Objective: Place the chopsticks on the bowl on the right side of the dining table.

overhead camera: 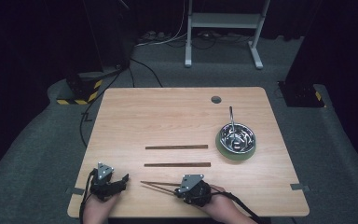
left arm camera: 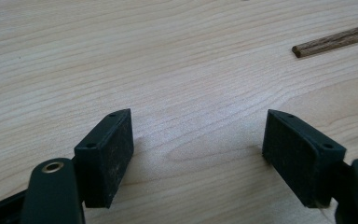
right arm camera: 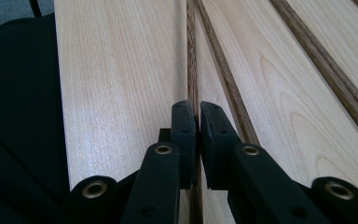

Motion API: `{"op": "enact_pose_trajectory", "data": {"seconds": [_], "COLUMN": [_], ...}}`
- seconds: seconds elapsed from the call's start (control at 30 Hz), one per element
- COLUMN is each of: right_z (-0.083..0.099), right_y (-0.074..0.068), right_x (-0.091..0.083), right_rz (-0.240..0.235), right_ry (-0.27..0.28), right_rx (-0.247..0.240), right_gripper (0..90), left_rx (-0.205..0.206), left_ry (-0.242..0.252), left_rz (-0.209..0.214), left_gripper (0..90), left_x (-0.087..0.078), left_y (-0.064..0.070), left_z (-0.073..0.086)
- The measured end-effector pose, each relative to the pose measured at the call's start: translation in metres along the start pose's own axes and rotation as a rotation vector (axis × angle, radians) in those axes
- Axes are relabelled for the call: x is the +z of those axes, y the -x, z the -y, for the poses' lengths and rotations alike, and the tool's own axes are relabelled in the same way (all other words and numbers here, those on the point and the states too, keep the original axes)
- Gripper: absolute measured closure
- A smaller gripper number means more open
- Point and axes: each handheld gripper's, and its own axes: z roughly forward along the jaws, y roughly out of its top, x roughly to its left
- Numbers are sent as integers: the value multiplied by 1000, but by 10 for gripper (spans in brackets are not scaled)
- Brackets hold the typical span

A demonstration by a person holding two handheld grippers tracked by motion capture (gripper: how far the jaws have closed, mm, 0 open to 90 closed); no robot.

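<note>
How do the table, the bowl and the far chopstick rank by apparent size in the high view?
1. Table, by far the largest.
2. Bowl and far chopstick: unsure; the chopstick is longer, the bowl covers more area.

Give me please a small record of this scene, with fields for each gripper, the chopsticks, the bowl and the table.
left gripper: open, jaws wide apart over bare wood, holding nothing
right gripper: shut on chopstick pair
chopstick pair: held near one end, tips point toward the left gripper
loose chopsticks: two, lying parallel and apart at mid-table
bowl: metal, on a green plate, utensil handle sticking out
table: light wood
</note>
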Motion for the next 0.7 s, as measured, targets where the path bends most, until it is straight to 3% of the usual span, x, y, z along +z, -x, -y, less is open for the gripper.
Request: {"op": "enact_pose_trajectory", "data": {"seconds": [0.4, 0.7], "right_z": [3, 15], "right_y": [6, 19], "right_x": [-18, -39], "right_rz": [53, 112], "right_ry": [2, 2], "right_rx": [9, 57], "right_gripper": [840, 840], "left_rx": [-2, 5], "left_ry": [0, 0], "left_rz": [-1, 3], "left_gripper": [245, 244], "left_x": [0, 0], "left_y": [0, 0], "left_z": [0, 0]}}
